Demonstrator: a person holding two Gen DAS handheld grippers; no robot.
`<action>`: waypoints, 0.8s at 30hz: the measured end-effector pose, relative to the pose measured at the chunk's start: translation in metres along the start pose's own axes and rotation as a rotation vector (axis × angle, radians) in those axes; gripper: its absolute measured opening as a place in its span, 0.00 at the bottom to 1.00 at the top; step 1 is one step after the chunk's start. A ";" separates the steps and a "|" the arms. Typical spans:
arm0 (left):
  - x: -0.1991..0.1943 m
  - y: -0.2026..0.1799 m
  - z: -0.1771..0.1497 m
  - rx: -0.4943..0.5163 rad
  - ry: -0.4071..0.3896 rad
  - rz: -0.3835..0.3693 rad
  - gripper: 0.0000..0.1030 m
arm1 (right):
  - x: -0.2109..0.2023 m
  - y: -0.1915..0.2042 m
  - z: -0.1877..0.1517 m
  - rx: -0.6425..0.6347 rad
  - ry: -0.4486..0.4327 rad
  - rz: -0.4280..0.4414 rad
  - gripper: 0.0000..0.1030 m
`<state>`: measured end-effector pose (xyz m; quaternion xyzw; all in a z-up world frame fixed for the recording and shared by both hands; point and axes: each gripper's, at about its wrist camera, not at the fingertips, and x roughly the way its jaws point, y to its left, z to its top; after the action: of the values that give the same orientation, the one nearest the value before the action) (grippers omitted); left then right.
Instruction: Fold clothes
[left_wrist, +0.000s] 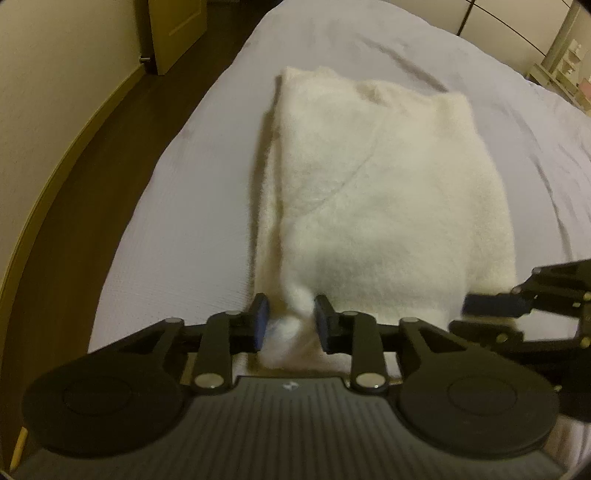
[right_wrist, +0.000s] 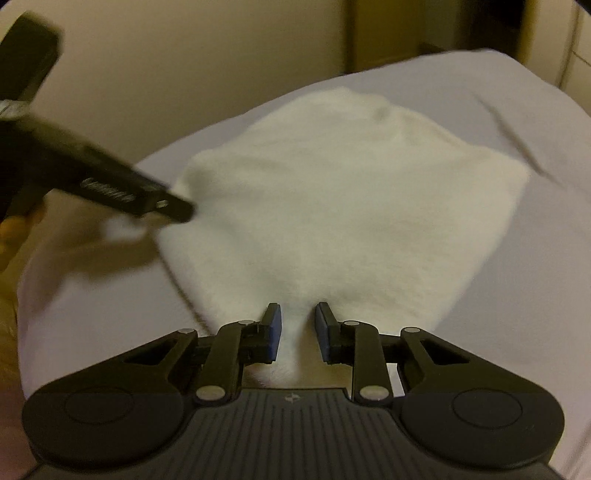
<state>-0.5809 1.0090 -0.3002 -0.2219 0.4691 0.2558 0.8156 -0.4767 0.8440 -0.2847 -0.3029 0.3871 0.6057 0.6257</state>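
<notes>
A white fluffy garment (left_wrist: 373, 192), partly folded into a rough rectangle, is lying on a pale lilac bed sheet (left_wrist: 177, 236). The left gripper (left_wrist: 290, 321) is sitting at the garment's near left corner with its jaws parted around a bunch of fabric; whether the blue pads (left_wrist: 261, 320) are pressing it, I cannot tell. The right gripper (right_wrist: 298, 330) is straddling the near edge further right, jaws likewise apart with cloth between. The garment's left edge is showing a lower layer peeking out. Open sheet is lying on the left, right and far sides; dark floor (left_wrist: 92, 177) is running beyond the bed's left edge.
</notes>
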 end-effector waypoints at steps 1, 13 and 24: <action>0.003 0.002 -0.001 -0.008 0.000 0.004 0.37 | 0.008 0.003 -0.001 -0.006 0.005 -0.001 0.26; -0.080 -0.027 0.028 0.039 -0.099 -0.004 0.04 | -0.048 -0.025 0.013 0.104 -0.041 0.012 0.26; -0.008 -0.015 0.026 0.036 -0.027 -0.049 0.03 | -0.023 -0.048 0.038 0.123 -0.033 -0.049 0.25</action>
<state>-0.5582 1.0114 -0.2799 -0.2153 0.4570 0.2304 0.8317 -0.4236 0.8596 -0.2497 -0.2633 0.4054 0.5701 0.6643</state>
